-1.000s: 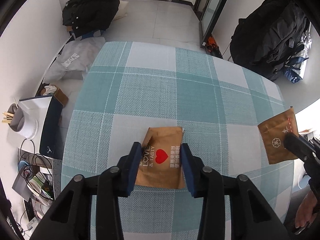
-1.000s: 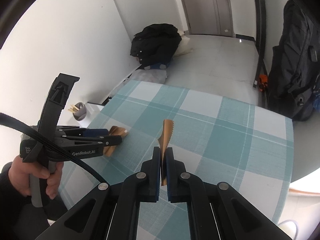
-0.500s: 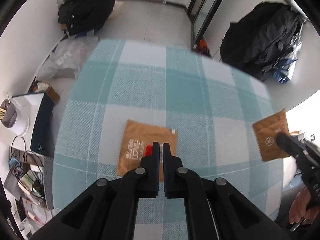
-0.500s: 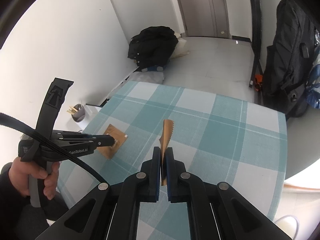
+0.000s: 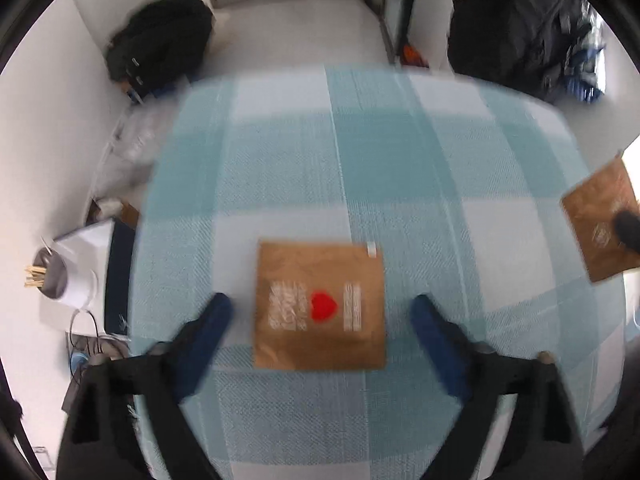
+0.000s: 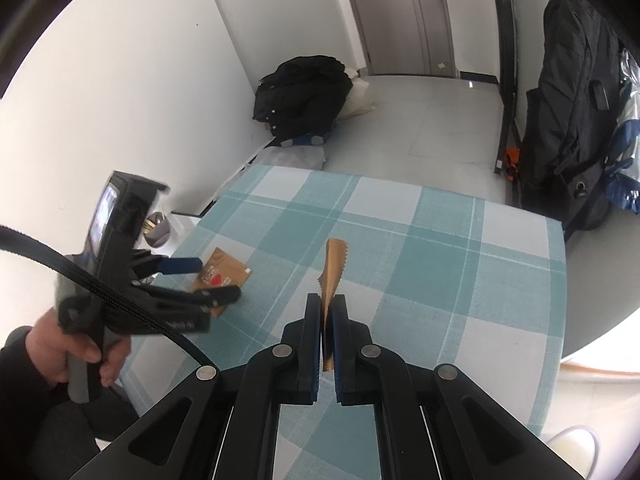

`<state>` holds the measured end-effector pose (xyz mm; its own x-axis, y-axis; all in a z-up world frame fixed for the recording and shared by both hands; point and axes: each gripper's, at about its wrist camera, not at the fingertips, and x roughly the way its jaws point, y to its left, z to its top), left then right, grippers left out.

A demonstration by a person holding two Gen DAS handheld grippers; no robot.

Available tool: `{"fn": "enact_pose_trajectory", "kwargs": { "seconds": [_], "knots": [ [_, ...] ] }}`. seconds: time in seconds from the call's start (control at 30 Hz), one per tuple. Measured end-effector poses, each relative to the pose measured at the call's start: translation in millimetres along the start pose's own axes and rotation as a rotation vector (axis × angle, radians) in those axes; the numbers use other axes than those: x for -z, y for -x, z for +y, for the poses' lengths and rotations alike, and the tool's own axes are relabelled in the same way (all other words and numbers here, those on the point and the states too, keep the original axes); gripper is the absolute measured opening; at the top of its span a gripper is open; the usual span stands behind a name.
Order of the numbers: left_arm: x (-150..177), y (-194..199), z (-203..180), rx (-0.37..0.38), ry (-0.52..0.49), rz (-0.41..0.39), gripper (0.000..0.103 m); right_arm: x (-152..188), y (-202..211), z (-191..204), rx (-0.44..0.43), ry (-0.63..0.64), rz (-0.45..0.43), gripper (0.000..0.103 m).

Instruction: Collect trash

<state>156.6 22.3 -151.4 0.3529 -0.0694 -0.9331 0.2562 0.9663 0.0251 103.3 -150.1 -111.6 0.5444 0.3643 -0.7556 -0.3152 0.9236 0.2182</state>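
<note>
While the right tongs (image 6: 326, 322) pinch one brown packet (image 6: 334, 268) clear of the checked bench (image 6: 432, 264), the left tongs (image 5: 322, 312) hover spread wide around the heart-printed packet (image 5: 320, 306) lying flat there: one piece collected, one yet to grab.

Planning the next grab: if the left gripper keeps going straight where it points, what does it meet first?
Likely the brown packet with the red heart, lying flat on the checked tablecloth between the open left gripper fingers; depth is unclear.
</note>
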Motion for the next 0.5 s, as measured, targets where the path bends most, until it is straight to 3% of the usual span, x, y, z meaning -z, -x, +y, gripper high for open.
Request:
{"fn": "enact_pose_trajectory", "kwargs": {
  "seconds": [0.13, 0.17, 0.2, 0.27, 0.47, 0.5],
  "knots": [
    [-1.0, 2.3, 0.5, 0.012, -0.021, 0.011, 0.086, -1.3, -0.8, -1.4, -0.002, 0.002, 0.005, 0.004],
    [-1.4, 4.5, -0.2, 0.018, -0.033, 0.010, 0.076, -1.5, -1.0, -1.7, -0.002, 0.003, 0.006, 0.004],
    [-1.9, 6.1, -0.8, 0.021, -0.037, 0.009, 0.056, -2.1, -1.8, -2.5, -0.003, 0.002, 0.008, 0.004],
    [-4.2, 8.4, 3.8, 0.036, -0.028, 0.022, 0.044, -2.2, -1.8, -4.0, -0.006, 0.002, 0.006, 0.004],
    [-3.1, 8.9, 3.3, 0.044, -0.021, 0.022, 0.035, -2.0, 0.8, -5.5, -0.007, -0.004, 0.005, 0.004],
    [-2.7, 9.5, 3.8, 0.058, -0.014, 0.019, 0.029, -1.5, 1.8, -5.8, -0.007, -0.003, 0.002, 0.004]
  ]
}}
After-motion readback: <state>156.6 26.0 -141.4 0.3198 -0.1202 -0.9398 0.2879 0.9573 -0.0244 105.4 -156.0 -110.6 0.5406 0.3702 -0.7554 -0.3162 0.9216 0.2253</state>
